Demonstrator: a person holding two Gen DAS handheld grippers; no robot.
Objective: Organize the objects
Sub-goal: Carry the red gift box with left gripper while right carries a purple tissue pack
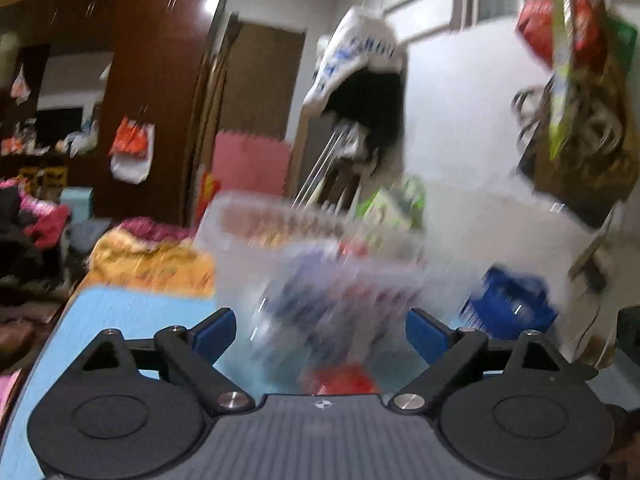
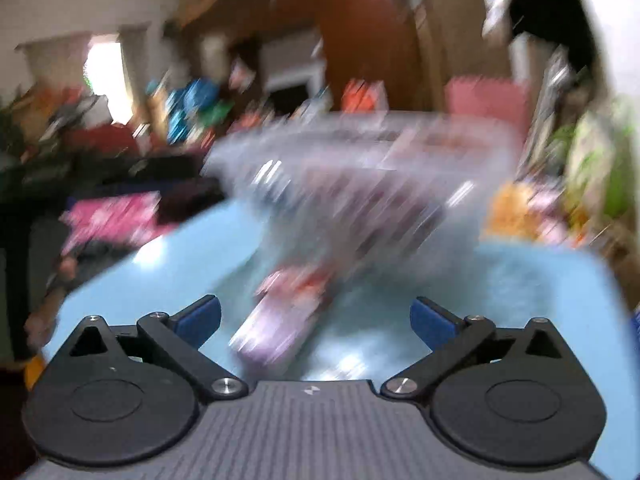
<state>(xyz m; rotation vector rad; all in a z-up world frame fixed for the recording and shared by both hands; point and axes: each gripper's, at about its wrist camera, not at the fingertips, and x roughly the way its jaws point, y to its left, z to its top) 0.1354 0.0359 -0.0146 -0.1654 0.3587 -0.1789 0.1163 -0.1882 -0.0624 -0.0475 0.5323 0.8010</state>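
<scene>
Both views are blurred by motion. A clear plastic container [image 1: 320, 264] with colourful items inside stands on a light blue table [image 1: 132, 316]. My left gripper [image 1: 320, 330] is open and empty just in front of it. A red object [image 1: 344, 378] lies between the left fingers' bases. In the right wrist view the same clear container [image 2: 360, 176] sits ahead on the blue table [image 2: 172, 264]. A pink-purple packet [image 2: 280, 320] lies on the table in front of it. My right gripper [image 2: 316, 320] is open, with the packet between its spread fingers, not gripped.
An orange-yellow cloth [image 1: 152, 260] lies beyond the table's far left. A blue basket [image 1: 508, 304] sits at the right. A brown wardrobe [image 1: 160, 80] and hanging bags [image 1: 580, 120] fill the background. Clutter and pink clothes [image 2: 116, 216] lie left of the table.
</scene>
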